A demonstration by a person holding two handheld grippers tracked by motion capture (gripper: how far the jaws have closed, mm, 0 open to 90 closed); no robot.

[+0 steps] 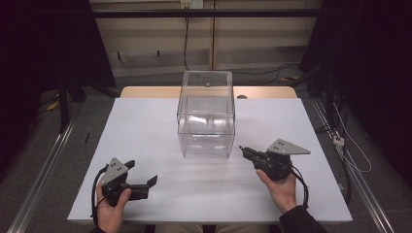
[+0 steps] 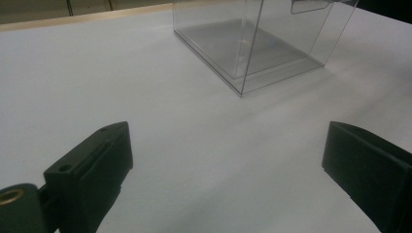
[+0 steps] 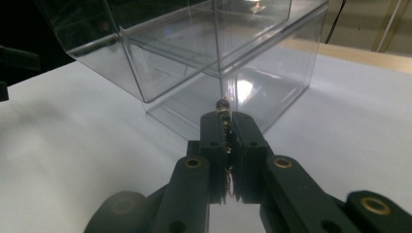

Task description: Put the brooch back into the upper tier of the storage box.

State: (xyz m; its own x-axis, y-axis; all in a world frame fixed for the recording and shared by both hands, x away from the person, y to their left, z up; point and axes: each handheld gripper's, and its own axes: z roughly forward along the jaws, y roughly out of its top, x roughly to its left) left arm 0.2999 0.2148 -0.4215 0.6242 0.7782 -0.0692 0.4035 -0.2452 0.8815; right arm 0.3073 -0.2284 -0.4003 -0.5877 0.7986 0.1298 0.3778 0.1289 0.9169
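Observation:
A clear plastic box (image 1: 206, 116) stands open-topped at the middle of the white table (image 1: 145, 126). My right gripper (image 1: 243, 150) points at the box's near right corner, just short of it. Its jaws (image 3: 227, 121) are shut on a thin string of small dark and gold beads (image 3: 223, 105), which pokes out at the tips and hangs between the jaws. The clear box (image 3: 194, 48) rises right ahead of them. At the table's near left, my left gripper (image 1: 142, 172) is held open and empty. Its jaws (image 2: 228, 150) stand wide apart, with the box (image 2: 252, 48) farther off.
A wooden strip (image 1: 145, 91) runs along the table's far edge. Metal rails (image 1: 46, 165) and cables (image 1: 350, 145) lie on the floor at both sides. White tabletop spreads left and right of the box.

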